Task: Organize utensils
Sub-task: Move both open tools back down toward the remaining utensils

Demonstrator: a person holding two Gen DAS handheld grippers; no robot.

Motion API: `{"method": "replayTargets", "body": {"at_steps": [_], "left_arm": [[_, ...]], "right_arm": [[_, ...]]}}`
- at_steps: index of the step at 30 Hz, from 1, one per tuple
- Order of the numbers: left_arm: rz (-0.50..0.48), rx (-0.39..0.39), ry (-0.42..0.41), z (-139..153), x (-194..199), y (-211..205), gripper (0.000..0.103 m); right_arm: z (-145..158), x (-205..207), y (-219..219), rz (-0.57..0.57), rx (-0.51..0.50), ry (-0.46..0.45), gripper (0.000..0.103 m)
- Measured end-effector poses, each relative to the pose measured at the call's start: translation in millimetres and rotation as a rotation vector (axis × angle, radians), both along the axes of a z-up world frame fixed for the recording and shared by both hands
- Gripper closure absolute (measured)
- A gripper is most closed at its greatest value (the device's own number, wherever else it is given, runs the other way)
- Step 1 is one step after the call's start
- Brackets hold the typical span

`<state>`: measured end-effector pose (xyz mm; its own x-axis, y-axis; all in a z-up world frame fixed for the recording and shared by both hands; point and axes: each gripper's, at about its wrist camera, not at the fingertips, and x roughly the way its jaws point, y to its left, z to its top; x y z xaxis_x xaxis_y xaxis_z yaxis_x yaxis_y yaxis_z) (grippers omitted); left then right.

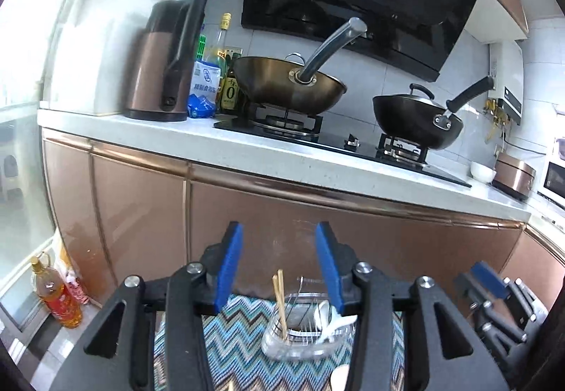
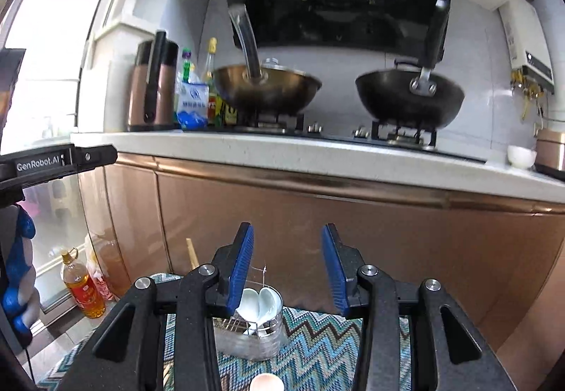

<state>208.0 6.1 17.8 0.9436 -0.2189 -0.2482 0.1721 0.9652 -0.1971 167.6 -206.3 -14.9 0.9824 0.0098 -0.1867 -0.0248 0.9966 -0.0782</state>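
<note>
A clear utensil holder (image 1: 303, 338) stands on a zigzag-patterned cloth (image 1: 233, 338). It holds wooden chopsticks (image 1: 280, 299) and white spoons (image 1: 332, 320). It also shows in the right wrist view (image 2: 254, 331), with the white spoons (image 2: 259, 302) and a chopstick tip (image 2: 192, 253) behind the left finger. My left gripper (image 1: 279, 242) is open and empty, raised above and in front of the holder. My right gripper (image 2: 287, 242) is open and empty, likewise above the holder. A pale round object (image 2: 266, 383) sits at the bottom edge; another (image 1: 339, 377) shows in the left view.
A copper-coloured cabinet (image 1: 282, 214) with a white counter (image 1: 282, 158) rises behind. On it stand two woks (image 1: 289, 80) (image 1: 416, 119) on a stove, a kettle (image 1: 162, 62), bottles and a white bowl (image 1: 483, 172). Oil bottles (image 1: 56, 295) stand on the floor at left.
</note>
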Motion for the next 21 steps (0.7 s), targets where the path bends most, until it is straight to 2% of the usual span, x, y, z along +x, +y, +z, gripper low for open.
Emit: {"method": "replayTargets", "body": {"at_steps": [6, 10, 15, 21], "left_arm": [[-0.037, 0.037, 0.062, 5.9, -35.9, 15.1, 0.062], [-0.067, 0.074, 0.152, -5.9, -53.9, 20.7, 0.062], [-0.151, 0.103, 0.314, -44.2, -57.2, 21.9, 0.062], [-0.174, 0.101, 0.463, -95.4, -42.7, 25.3, 0.062]], "right_arm": [[19.0, -45.2, -3.9, 0.021, 0.010, -0.010, 0.063], [24.6, -66.8, -9.8, 0.036, 0.044, 0.004, 0.063], [12.2, -75.6, -19.0, 0.044, 0.062, 0.062, 0.063], [-19.5, -77.1, -37.0, 0.026, 0.096, 0.146, 0.063]]}}
